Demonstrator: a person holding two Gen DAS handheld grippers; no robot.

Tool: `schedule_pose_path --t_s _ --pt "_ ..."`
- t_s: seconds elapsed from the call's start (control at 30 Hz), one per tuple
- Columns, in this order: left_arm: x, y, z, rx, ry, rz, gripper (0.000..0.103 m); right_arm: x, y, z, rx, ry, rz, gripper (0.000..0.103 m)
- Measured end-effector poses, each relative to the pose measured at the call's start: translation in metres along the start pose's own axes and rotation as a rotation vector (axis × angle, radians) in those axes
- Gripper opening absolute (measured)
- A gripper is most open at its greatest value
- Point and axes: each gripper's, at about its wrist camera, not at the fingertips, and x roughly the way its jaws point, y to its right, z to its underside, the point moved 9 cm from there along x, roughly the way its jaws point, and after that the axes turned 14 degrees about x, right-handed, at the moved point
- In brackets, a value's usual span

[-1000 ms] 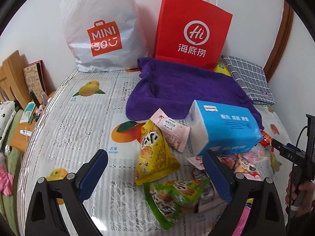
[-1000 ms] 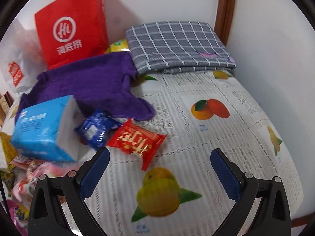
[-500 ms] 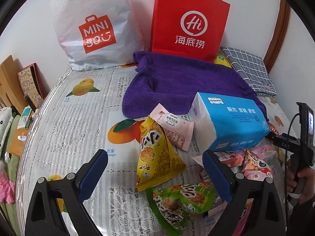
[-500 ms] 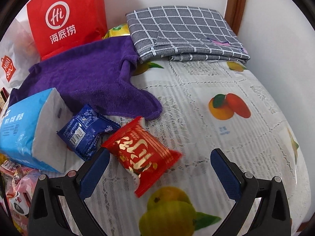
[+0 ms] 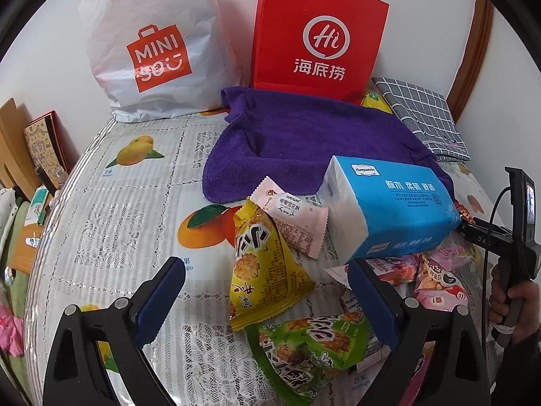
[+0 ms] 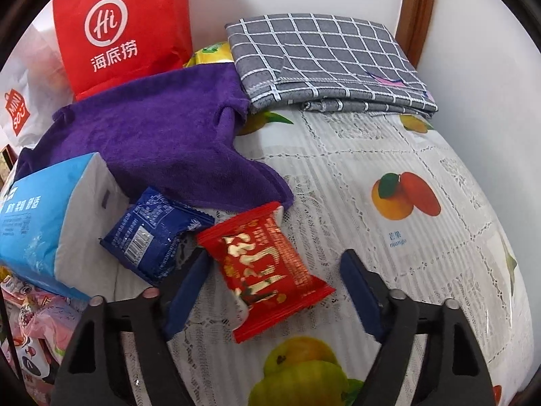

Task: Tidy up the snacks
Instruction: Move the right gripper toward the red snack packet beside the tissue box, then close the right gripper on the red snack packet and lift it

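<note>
Right wrist view: the right hand-held gripper (image 6: 274, 284) straddles the red snack packet (image 6: 267, 270), which lies flat on the fruit-print surface (image 6: 389, 155); its jaws have just been closing in but the pads look short of the wrapper, so nothing is pinched yet
Why there: I'd judge the red packet is the pick, since it sits apart from the heap and is easy to reach
Neighbours: a blue snack packet (image 6: 152, 233) just beside it leans on the tissue pack (image 6: 47, 216)
Left wrist view: the left hand-held gripper (image 5: 267, 301) hangs spread and empty over a yellow snack bag (image 5: 260, 264) and a green snack bag (image 5: 311, 345)
Writing: "MINISO" on the white bag (image 5: 152, 50), "Hi" with Chinese characters on the red paper bag (image 5: 318, 34), "Yunyuexin" on the tissue pack, "mango" on the surface
Likely destination: the bags stand at the back; which one, I cannot tell
</note>
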Motion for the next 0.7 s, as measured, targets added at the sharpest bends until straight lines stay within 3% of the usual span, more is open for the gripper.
schedule_pose_path --t_s 0.13,0.7 --pt "-0.001 0.0 0.0 0.001 0.005 0.003 0.097 -0.003 -0.001 0.0 0.004 0.005 -0.011 0.059" --pt "-0.014 -0.002 0.005 -0.008 0.011 0.0 0.097 -0.034 0.0 0.013 -0.002 0.035 -0.05 0.054"
